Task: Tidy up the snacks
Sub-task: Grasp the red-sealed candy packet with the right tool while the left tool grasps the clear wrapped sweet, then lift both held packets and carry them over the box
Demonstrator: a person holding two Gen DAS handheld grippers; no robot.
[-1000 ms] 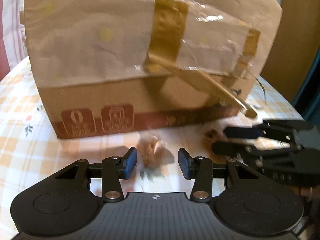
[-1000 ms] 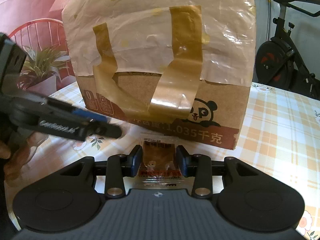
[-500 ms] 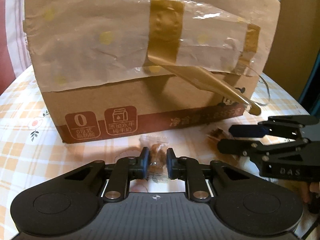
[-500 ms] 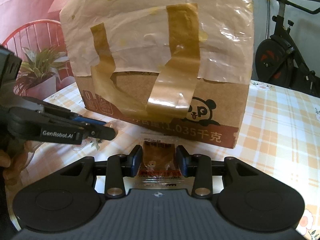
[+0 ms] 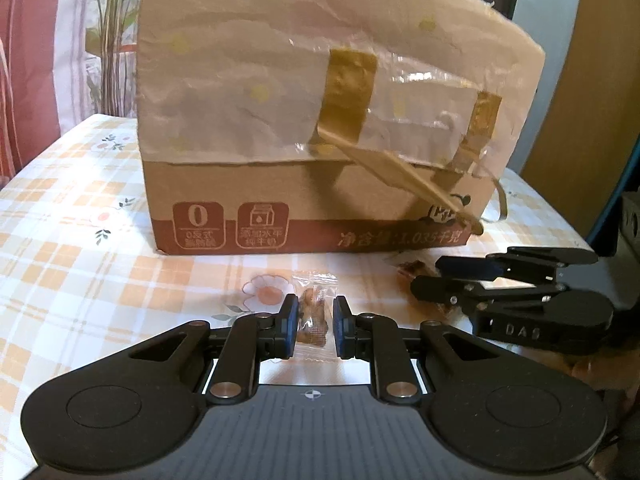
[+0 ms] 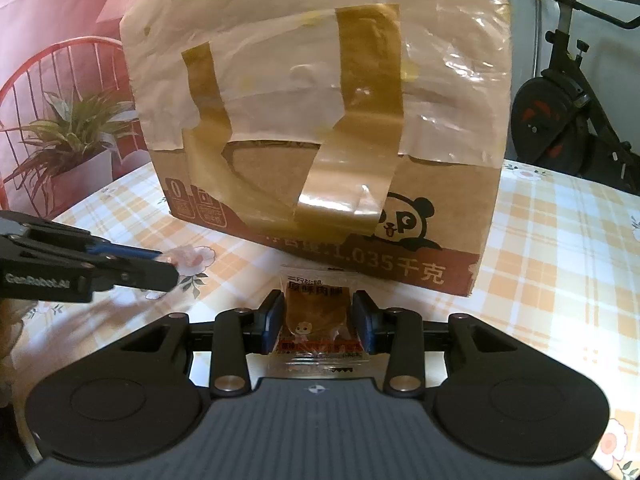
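My left gripper (image 5: 314, 326) is shut on a small clear-wrapped nut snack (image 5: 313, 316) and holds it just above the checked tablecloth. My right gripper (image 6: 318, 322) is shut on an orange meat snack packet (image 6: 318, 320) with a cartoon squirrel. Both are in front of a large cardboard box (image 5: 320, 128) covered with paper and brown tape; it also shows in the right wrist view (image 6: 320, 120). The right gripper shows at the right in the left wrist view (image 5: 424, 280), the left gripper at the left in the right wrist view (image 6: 168, 266).
A loose tape strip (image 5: 400, 176) sticks out from the box front. The checked, flowered tablecloth (image 5: 80, 260) covers the table. A potted plant (image 6: 76, 136) and red chair stand behind on the left, an exercise bike (image 6: 568, 112) behind on the right.
My left gripper closed on the nut snack and lifted it, drawing back from the box. My right gripper kept its hold on the meat packet and hardly moved.
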